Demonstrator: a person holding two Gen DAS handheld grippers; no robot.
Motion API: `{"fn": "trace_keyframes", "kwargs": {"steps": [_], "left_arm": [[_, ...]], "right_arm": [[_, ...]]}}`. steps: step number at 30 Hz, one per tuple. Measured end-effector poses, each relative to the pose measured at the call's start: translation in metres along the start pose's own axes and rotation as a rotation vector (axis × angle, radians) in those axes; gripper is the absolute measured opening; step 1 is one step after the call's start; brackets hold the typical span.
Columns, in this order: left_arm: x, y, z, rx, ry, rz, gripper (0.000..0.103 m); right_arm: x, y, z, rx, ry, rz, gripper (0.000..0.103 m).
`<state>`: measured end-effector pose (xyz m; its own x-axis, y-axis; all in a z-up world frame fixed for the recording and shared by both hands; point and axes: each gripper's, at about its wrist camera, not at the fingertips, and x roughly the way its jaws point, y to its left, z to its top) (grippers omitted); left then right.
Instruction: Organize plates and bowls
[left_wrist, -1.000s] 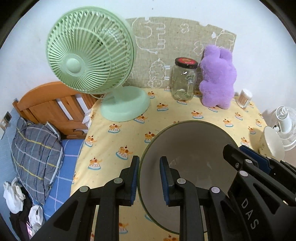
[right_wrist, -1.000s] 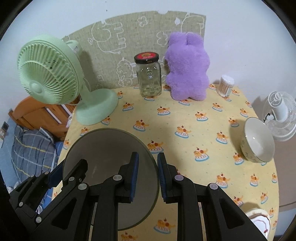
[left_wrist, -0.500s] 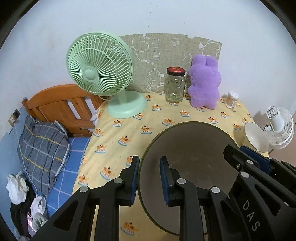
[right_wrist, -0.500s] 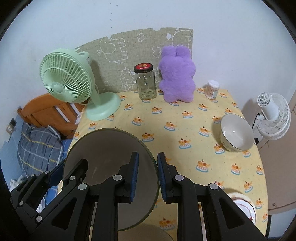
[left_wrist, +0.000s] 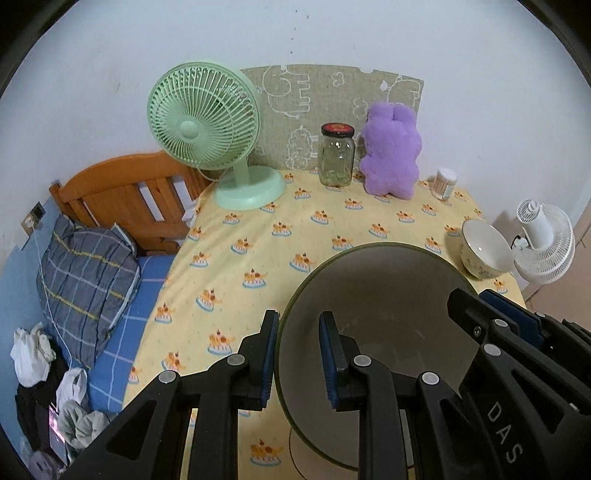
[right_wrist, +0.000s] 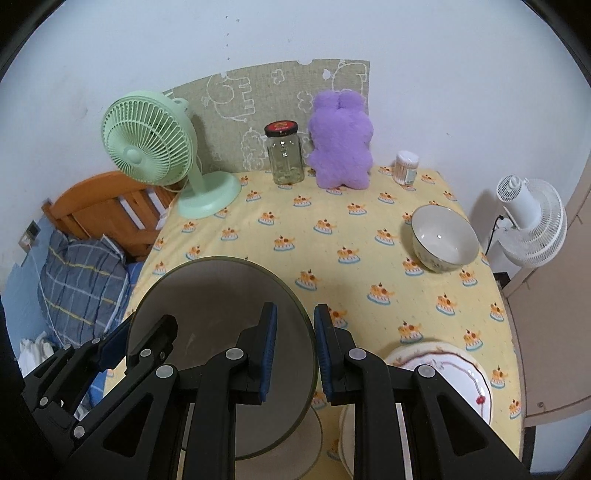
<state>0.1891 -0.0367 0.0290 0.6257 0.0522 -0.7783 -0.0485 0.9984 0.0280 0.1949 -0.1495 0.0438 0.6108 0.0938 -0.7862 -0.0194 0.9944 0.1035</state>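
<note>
A grey plate with a green rim (left_wrist: 380, 291) (right_wrist: 218, 291) is held up above the table by both grippers. My left gripper (left_wrist: 297, 360) is shut on its left rim. My right gripper (right_wrist: 293, 356) is shut on its right rim. A cream bowl (right_wrist: 443, 236) (left_wrist: 485, 253) stands upright at the table's right side. A white plate with a red line pattern (right_wrist: 454, 369) lies at the front right, beneath my right gripper. Another pale dish (right_wrist: 295, 435) shows under the held plate.
The table has a yellow patterned cloth (right_wrist: 332, 236). At its back stand a green fan (right_wrist: 155, 155), a glass jar (right_wrist: 284, 151), a purple plush toy (right_wrist: 340, 144) and a small cotton-swab container (right_wrist: 406, 166). A white fan (right_wrist: 532, 225) stands off the right edge. A bed (left_wrist: 88, 258) lies to the left.
Both grippers have risen and drawn back with the plate, so more of the table shows. The white patterned plate and the pale dish have come into view below.
</note>
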Motion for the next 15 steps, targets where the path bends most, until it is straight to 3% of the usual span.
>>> {"fn": "trace_keyframes", "kwargs": {"steps": [15], "left_arm": [[0.020,0.000,-0.054,-0.013,0.134,-0.008,0.020]], "right_arm": [[0.021,0.001,-0.054,-0.043,0.130,-0.015,0.024]]}}
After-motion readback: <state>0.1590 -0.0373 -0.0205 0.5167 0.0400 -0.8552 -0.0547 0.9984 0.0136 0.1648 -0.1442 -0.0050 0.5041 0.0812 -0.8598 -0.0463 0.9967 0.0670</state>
